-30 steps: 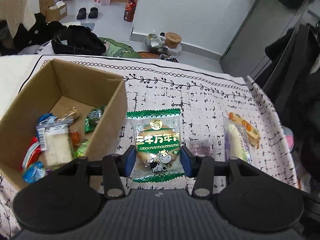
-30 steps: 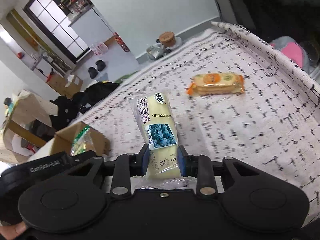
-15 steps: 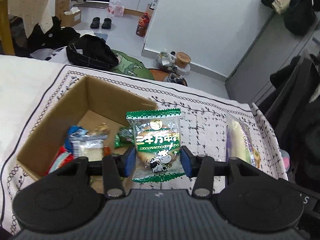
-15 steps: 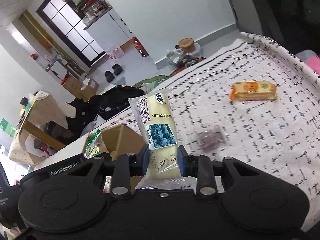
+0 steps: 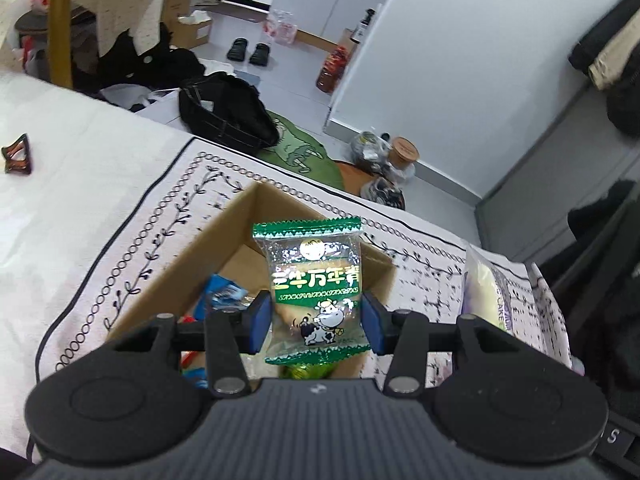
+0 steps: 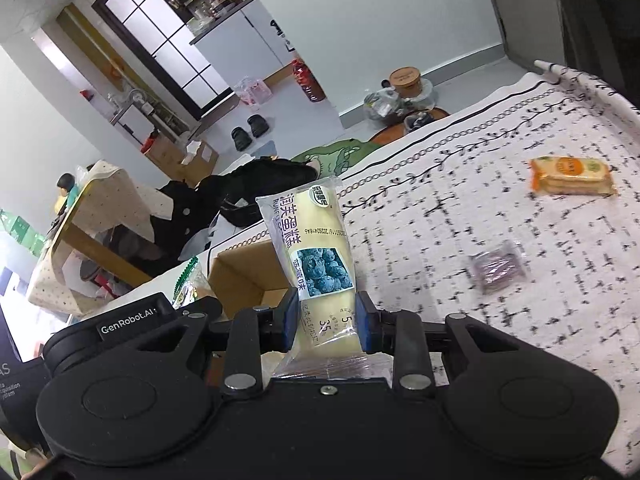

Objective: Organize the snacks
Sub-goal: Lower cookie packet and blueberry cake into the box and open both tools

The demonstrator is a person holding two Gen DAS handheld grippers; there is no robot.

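My left gripper is shut on a green biscuit packet with a cartoon cow, held above the open cardboard box. Several wrapped snacks lie in that box. In the right wrist view my right gripper is shut on a pale yellow blueberry cake packet, hanging just right of the same cardboard box. That cake packet also shows at the right in the left wrist view. On the cloth lie an orange cracker packet and a small dark wrapped snack.
The patterned tablecloth covers the table to its far edge. A brown hair clip lies on the white cloth at the left. Beyond the table are a black bag, a green rug and jars on the floor.
Both grippers have carried their packets leftwards and a little upward. The green packet went from over the cloth to over the box; the cake packet came close to the box's right side.
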